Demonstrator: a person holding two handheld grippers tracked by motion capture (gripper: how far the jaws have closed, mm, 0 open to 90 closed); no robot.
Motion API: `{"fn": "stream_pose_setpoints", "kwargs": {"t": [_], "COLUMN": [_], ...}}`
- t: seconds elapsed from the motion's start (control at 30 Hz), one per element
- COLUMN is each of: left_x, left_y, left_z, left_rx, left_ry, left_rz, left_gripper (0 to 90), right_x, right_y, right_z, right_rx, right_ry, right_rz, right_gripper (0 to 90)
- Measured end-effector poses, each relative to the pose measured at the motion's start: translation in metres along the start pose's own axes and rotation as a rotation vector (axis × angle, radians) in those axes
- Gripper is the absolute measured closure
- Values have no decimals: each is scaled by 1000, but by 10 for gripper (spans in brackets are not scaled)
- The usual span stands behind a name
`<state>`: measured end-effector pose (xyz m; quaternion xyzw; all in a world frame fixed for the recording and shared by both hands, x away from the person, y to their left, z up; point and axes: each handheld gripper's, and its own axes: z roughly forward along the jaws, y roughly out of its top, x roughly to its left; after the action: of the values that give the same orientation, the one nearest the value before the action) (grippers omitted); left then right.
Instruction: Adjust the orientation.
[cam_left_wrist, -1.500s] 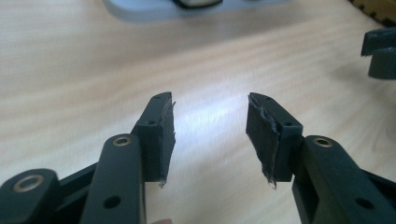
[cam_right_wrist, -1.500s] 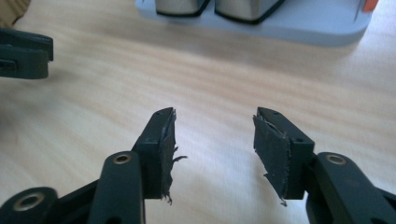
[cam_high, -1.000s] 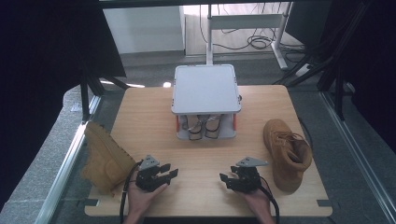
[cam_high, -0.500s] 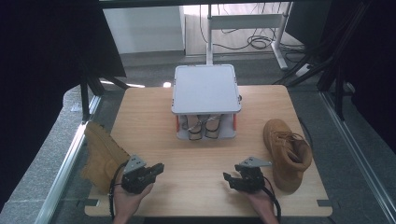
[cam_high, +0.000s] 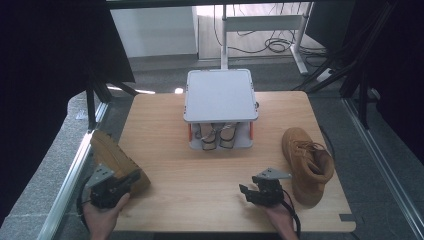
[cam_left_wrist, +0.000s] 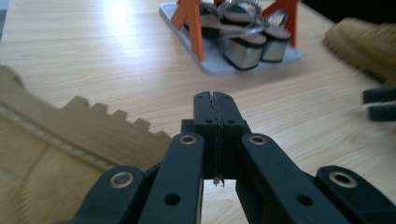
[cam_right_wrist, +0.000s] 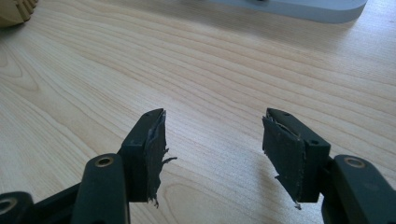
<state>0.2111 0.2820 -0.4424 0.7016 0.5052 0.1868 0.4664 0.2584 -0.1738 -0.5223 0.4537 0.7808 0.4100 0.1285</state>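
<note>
clearly, left gripper (cam_left_wrist: 215, 105) jaws just pressed together, nothing pinched; left boot (cam_high: 116, 161) lies on side at table (cam_high: 200, 200) edge, just beside gripper. risk judged: boot nudged off edge. right gripper (cam_right_wrist: 212, 140) spread, idle.

Matt suede-like boots (cam_high: 307, 162) on a smooth wood-grain table (cam_high: 200, 170) (pale, faintly glossy)
</note>
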Motion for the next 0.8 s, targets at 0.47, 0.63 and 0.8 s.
{"fn": "stream_pose_setpoints", "kwargs": {"t": [0.47, 0.63, 0.8], "left_x": [56, 66, 72], "left_y": [-27, -50, -69], "left_z": [-55, -66, -70], "left_rx": [-61, -46, -21], "left_ry": [133, 162, 199], "left_rz": [-128, -172, -199], "left_gripper": [893, 893, 893], "right_x": [2, 3, 6], "right_y": [0, 0, 0], "right_z": [0, 1, 4], "right_rx": [-38, -32, -27], "right_ry": [-30, -32, -30], "right_rz": [6, 3, 2], "right_gripper": [405, 406, 406]}}
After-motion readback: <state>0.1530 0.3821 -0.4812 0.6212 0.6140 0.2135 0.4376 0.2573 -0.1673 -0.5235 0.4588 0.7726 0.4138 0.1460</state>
